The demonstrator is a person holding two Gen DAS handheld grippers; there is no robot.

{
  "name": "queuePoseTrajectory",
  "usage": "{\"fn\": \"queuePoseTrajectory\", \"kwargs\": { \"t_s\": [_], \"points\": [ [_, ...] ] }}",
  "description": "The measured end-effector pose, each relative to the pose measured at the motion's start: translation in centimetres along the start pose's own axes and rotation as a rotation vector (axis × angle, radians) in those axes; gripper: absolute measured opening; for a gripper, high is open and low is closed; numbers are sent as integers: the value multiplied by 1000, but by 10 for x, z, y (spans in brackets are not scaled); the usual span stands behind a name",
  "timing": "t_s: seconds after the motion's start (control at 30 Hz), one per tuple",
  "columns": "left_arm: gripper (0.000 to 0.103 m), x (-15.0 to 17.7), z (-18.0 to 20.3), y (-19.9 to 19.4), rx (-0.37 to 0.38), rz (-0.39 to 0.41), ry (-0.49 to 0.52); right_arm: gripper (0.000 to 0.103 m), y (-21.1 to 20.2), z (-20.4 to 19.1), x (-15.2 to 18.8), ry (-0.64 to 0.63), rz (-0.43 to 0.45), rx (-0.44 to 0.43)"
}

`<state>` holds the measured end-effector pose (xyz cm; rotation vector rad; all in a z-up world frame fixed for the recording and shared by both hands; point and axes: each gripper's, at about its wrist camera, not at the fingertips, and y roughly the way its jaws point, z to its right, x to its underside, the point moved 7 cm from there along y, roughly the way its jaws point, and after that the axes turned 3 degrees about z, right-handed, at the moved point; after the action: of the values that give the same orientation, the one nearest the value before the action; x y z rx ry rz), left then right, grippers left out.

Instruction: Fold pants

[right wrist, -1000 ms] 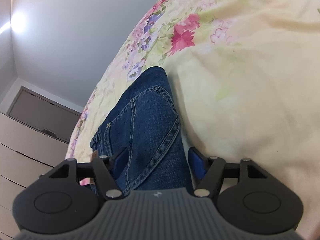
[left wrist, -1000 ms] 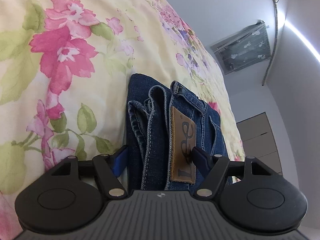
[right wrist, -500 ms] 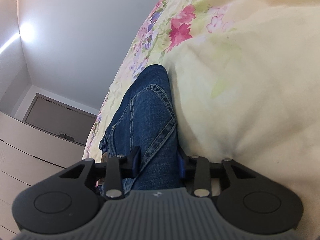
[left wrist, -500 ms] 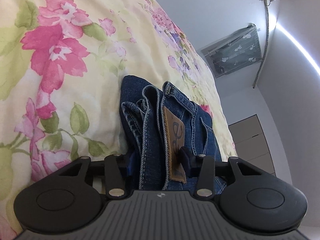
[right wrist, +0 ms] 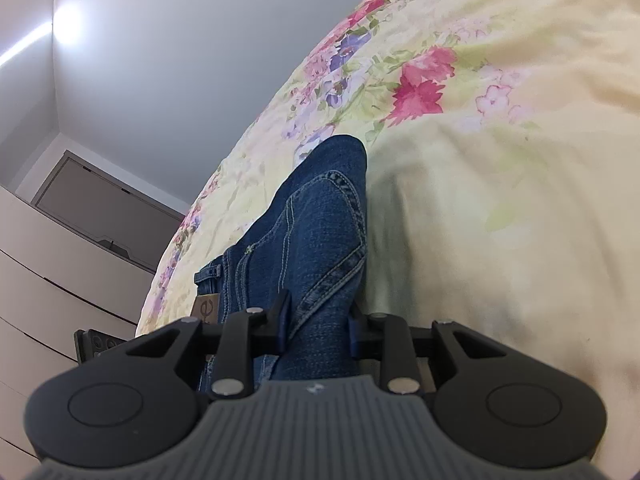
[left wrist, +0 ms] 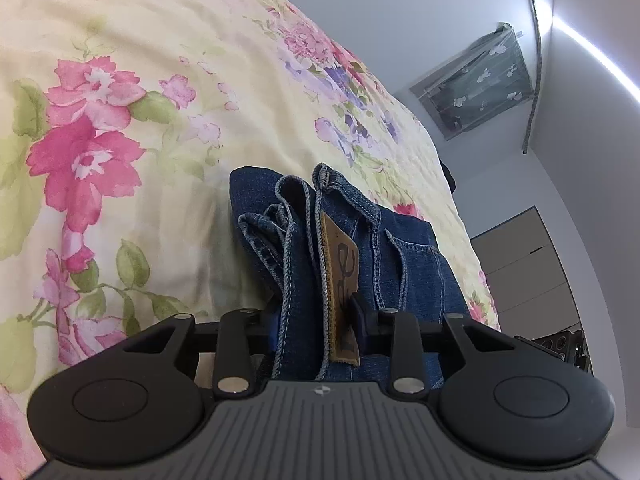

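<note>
Folded blue jeans lie on a floral bedspread. My left gripper is shut on the stacked waistband layers, with the brown leather label pressed against its right finger. In the right wrist view the same jeans run away from me, and my right gripper is shut on the folded denim edge near a back pocket seam. The brown label shows to its left.
The yellow flowered bedspread fills the right. A white drawer unit stands at the left beyond the bed edge. A curtained window and wardrobe doors are on the far walls.
Both grippers closed from open onto the jeans: the left on the waistband stack, the right on the folded edge. Both views have shifted slightly, as the grippers tilted.
</note>
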<state>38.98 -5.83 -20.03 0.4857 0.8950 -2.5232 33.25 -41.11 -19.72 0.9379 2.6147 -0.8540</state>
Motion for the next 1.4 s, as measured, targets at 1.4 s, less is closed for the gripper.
{"fn": "queuePoseTrajectory", "kwargs": {
  "t_s": [1.4],
  "points": [
    [36, -61, -71, -262, -275, 71, 108, 21, 132, -244, 127, -82, -177, -209]
  ]
}}
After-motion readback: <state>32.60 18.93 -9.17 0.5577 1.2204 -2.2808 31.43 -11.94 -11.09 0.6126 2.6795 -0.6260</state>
